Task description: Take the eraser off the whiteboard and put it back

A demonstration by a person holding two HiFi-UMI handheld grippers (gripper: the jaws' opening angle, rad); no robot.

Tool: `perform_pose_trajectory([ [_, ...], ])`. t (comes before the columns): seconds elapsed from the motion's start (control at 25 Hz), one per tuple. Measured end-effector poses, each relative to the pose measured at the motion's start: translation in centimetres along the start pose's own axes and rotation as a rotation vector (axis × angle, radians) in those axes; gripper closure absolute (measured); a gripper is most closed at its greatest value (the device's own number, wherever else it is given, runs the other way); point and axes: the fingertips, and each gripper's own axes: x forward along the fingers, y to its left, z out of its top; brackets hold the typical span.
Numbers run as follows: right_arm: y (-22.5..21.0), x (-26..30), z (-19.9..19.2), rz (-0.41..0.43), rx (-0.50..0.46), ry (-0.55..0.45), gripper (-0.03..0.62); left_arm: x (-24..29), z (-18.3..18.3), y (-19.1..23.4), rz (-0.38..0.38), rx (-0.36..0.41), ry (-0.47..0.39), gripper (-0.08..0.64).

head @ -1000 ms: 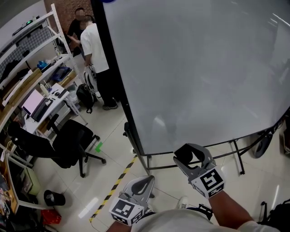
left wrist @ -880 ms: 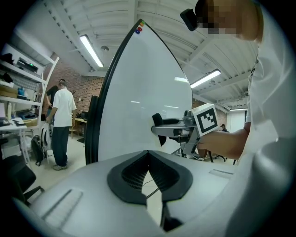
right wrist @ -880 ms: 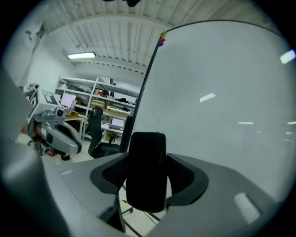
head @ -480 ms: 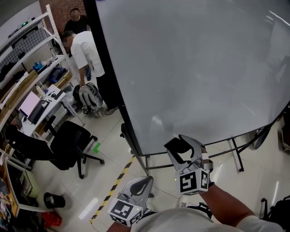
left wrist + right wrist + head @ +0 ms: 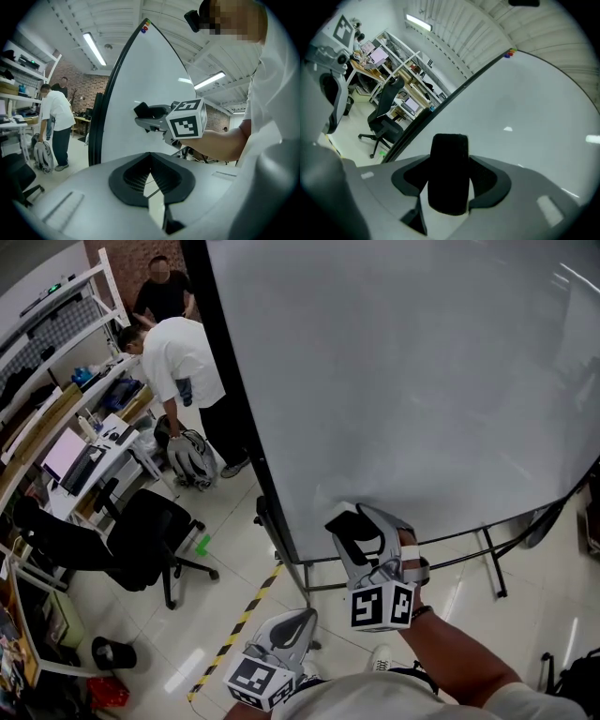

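The black eraser sits upright between the jaws of my right gripper, which is shut on it. In the head view that right gripper holds the eraser just in front of the lower left part of the big whiteboard. Whether the eraser touches the board I cannot tell. The left gripper view shows the right gripper side-on with the eraser at its tip. My left gripper hangs low by my body, its jaws shut on nothing.
The whiteboard's stand legs reach across the floor below it. At the left are a black office chair, a desk with shelves, a backpack and two people. Yellow-black tape runs across the floor.
My right gripper has rolled and moved left with the eraser, closer to the board's lower left part. The person in white has bent toward the desk. My left gripper has stayed put.
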Motion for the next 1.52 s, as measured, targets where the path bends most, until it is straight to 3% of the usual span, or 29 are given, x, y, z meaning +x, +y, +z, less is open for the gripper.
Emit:
perform_pose_trajectory([
  [0.52, -0.2, 1.4, -0.5, -0.101, -0.080, 0.017, 0.344, -0.7, -0.4, 0.7, 0.024, -0.008, 0.003, 0.543],
  [1.24, -0.4, -1.1, -0.2, -0.074, -0.040, 0.014, 0.324, -0.6, -0.2, -0.1, 0.012, -0.013, -0.005, 0.543],
  [1.4, 0.0, -3.4, -0.2, -0.039, 0.017, 0.001, 0.327, -0.3, -0.6, -0.3, 0.006, -0.004, -0.007, 0.543],
  [1.44, 0.2, -4.1, -0.2, -0.009, 0.055, -0.012, 0.364, -0.1, -0.5, -0.2, 0.007, -0.003, -0.007, 0.543],
  [1.52, 1.0, -5.4, -0.1, 0.092, 0.174, -0.059, 0.580, 0.3, -0.3, -0.1, 0.009, -0.005, -0.011, 0.543],
])
